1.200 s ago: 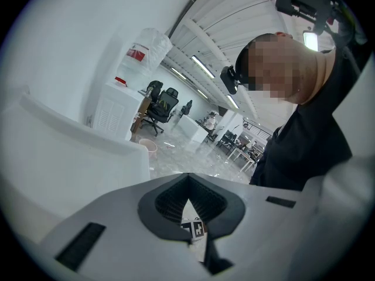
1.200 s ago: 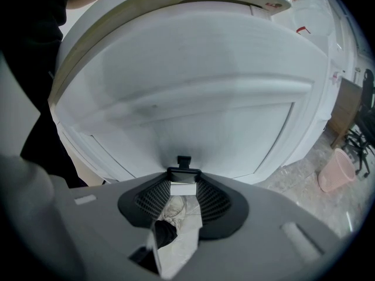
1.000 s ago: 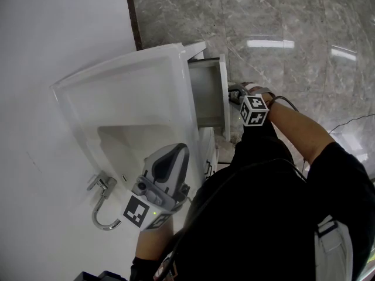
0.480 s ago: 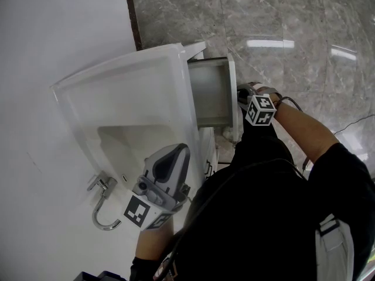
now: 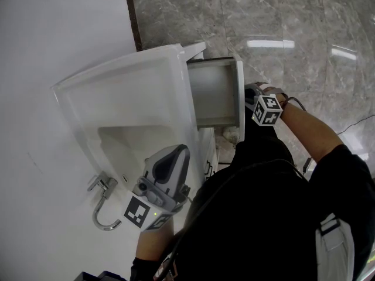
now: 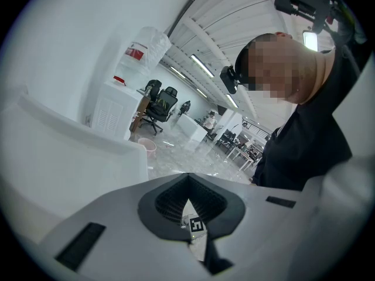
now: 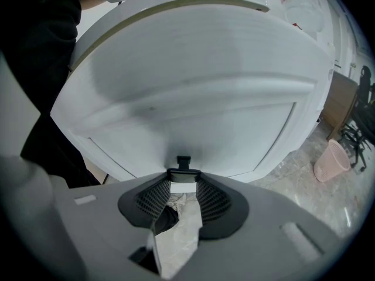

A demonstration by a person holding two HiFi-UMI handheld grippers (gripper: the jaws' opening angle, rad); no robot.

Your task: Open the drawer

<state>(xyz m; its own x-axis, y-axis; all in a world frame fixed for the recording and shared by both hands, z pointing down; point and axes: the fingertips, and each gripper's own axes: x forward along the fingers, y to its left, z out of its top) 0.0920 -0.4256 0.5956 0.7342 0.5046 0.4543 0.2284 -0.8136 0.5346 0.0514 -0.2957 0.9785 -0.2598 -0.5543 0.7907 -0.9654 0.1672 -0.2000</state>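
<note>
Drawer [image 5: 214, 92] part open above grey marble floor [image 5: 293, 16]
Right tool [image 7: 183, 179] clamps its handle [image 7: 183, 161]; left tool [image 6: 188, 179], seemingly closed and empty, over white worktop [image 5: 117, 92].

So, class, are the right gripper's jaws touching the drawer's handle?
Touching. The right gripper view shows the right gripper with its jaws clamped on the handle of the drawer, with no gap on either side.

Drawer front [image 7: 193, 104] blurred, drawer handle [image 7: 183, 164] mostly behind right tongs [image 7: 184, 186]
</note>
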